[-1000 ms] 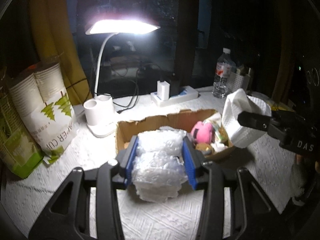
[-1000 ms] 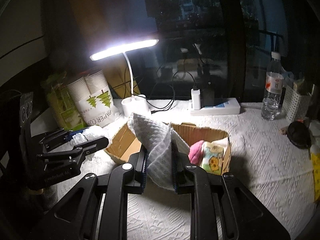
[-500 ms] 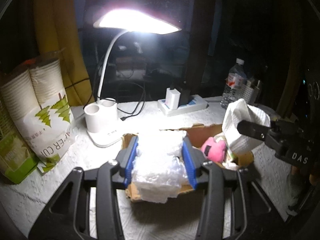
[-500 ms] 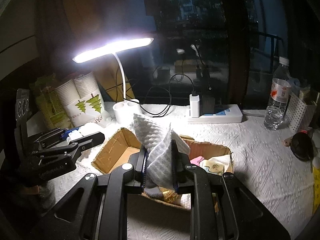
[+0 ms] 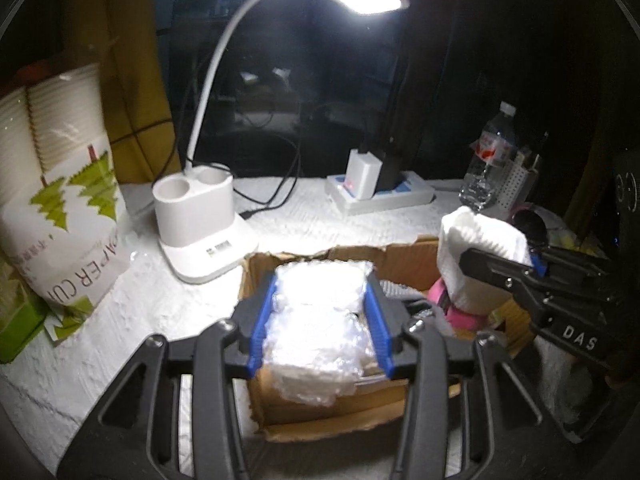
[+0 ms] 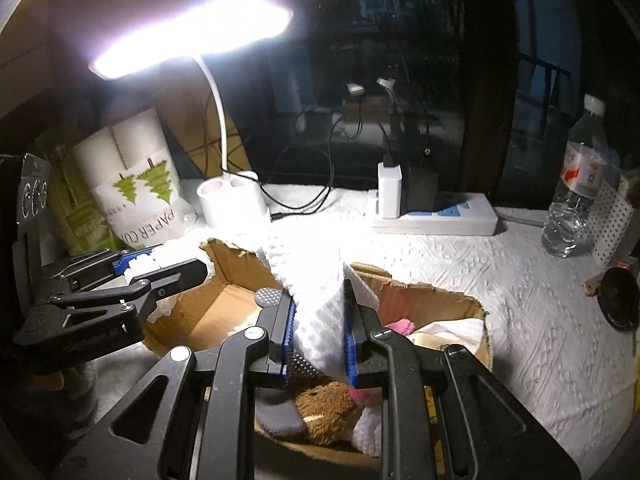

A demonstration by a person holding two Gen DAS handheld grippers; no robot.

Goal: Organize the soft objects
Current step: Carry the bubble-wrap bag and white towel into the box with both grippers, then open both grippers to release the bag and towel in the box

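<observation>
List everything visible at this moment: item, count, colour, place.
cardboard box: 1, brown, centre of table
bubble wrap: 1, clear, over box, in left gripper
waffle cloth: 1, white, over box, in right gripper
plush toys: several, brown and pink, in box
desk lamp: 1, white, behind box
paper cups pack: 1, white-green, far left
power strip: 1, white, back
water bottle: 1, clear, back right
left gripper: black, blue pads
right gripper: black, blue pads

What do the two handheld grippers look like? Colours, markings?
Both are black plastic with open triangular cut-outs, silver screws and blue ribbed pads. The left gripper and the right gripper match. White "DAS" lettering shows on the right one's side; the left one's side has embossed text, unreadable.
</observation>
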